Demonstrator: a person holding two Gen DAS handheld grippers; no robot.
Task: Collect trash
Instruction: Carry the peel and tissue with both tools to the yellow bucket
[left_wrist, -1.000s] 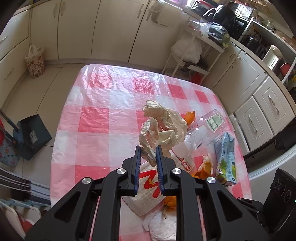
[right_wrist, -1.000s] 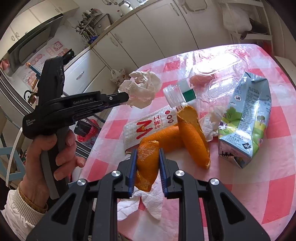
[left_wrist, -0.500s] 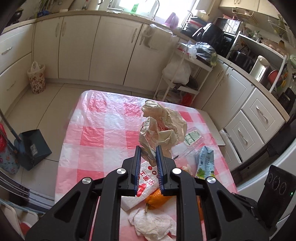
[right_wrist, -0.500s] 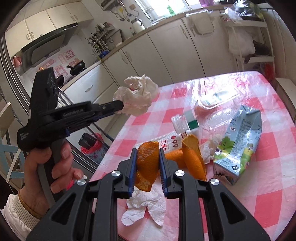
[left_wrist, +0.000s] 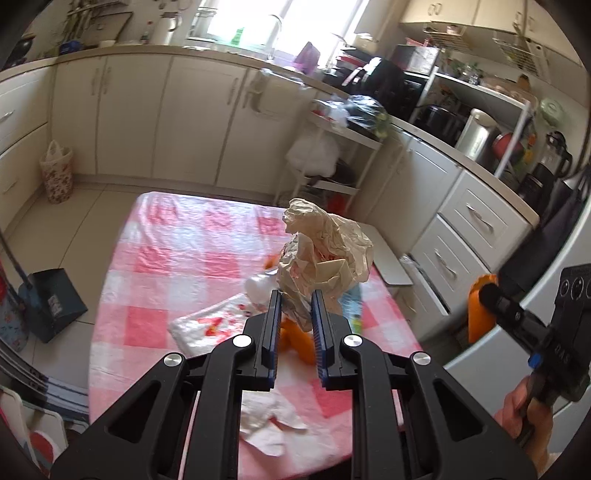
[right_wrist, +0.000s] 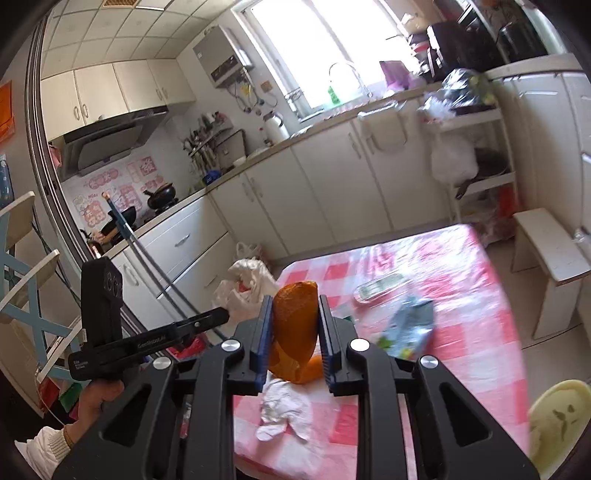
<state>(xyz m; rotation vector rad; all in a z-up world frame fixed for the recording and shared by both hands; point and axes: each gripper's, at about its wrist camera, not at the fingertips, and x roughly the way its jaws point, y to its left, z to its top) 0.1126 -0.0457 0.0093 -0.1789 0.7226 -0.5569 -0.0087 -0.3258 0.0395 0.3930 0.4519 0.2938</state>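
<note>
Both tongs loaded, held above the table.

Left gripper (left_wrist: 294, 312) clamps a crumpled wad of beige paper (left_wrist: 325, 254), creased and stiff. Right gripper (right_wrist: 294, 319) pinches one curved orange peel (right_wrist: 295, 328), waxy and smooth. On the glossy pink-checked tablecloth (left_wrist: 177, 254) below: one white crumpled tissue (right_wrist: 282, 410), one dented carton (right_wrist: 408, 328), one printed wrapper (left_wrist: 207, 325), more peel.
</note>
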